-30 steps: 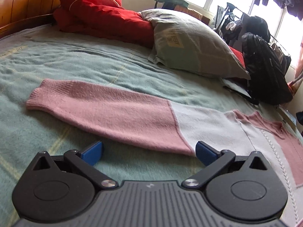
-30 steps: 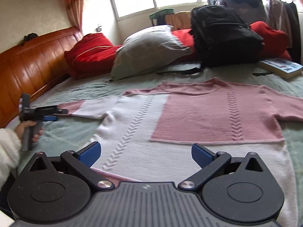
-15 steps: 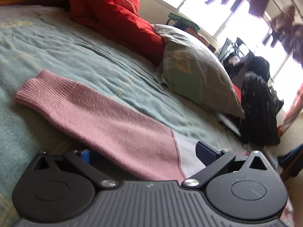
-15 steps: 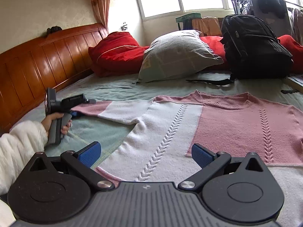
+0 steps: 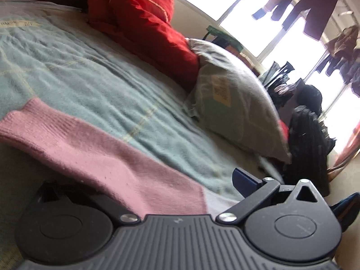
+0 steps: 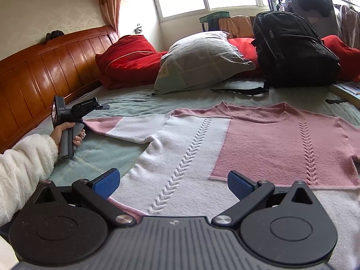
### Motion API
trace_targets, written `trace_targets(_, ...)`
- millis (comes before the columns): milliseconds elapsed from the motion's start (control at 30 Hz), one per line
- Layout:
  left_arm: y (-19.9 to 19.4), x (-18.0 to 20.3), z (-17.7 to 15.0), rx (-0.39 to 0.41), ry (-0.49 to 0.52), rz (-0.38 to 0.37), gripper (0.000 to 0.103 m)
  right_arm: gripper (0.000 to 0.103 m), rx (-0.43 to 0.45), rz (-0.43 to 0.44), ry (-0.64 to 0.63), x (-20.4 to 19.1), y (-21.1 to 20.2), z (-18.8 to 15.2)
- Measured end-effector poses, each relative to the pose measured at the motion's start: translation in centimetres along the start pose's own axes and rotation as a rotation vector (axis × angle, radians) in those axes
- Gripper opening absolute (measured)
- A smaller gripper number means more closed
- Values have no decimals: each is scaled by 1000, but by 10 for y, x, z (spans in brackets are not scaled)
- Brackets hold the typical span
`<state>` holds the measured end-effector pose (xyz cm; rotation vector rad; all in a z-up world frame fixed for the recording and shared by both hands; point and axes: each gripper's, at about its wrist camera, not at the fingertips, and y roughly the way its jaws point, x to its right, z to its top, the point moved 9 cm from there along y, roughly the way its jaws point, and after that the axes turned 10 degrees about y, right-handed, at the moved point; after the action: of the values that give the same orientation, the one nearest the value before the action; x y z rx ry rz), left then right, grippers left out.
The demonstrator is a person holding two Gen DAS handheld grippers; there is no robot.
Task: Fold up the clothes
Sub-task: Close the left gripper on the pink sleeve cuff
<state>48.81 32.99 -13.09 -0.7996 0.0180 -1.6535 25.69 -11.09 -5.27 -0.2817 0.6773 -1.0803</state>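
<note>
A pink and white knit sweater [image 6: 236, 139] lies flat, front up, on the green bed cover [image 6: 94, 162]. Its left sleeve [image 5: 94, 155] stretches out pink toward the cuff. My left gripper [image 5: 162, 193] is open and straddles that sleeve near the pink-white seam; the sleeve hides its left finger, and the right finger [image 5: 245, 180] shows. From the right wrist view the left gripper [image 6: 90, 108] sits at the sleeve's end. My right gripper [image 6: 172, 182] is open over the sweater's white hem, holding nothing.
A grey pillow [image 6: 200, 60], red bedding [image 6: 130, 56] and a black backpack [image 6: 294, 49] line the far side of the bed. A book [image 6: 348, 90] lies at the right. A wooden headboard [image 6: 40, 63] runs along the left.
My left gripper has pushed forward and tilted, so the sleeve now lies between its jaws and covers the left finger. My right gripper has swung left and lowered slightly over the hem.
</note>
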Motion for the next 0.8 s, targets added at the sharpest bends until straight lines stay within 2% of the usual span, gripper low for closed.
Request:
trace_targets(133,-5,8,10,21,-20,-25,102,103,-3,5,-4,-2,0,-1)
trace_targets(467,-20,47,24,31,40,-53,102,103,9,4,-14,3,-18,-3)
trace_targets(667,-27,73,26,16,71,-70,102,103,-69,-54,-36,13,-24,-17)
trace_targets(800,-29,89,26,6,80,-83,102,103,-81,-62,-49,16,-31,-23)
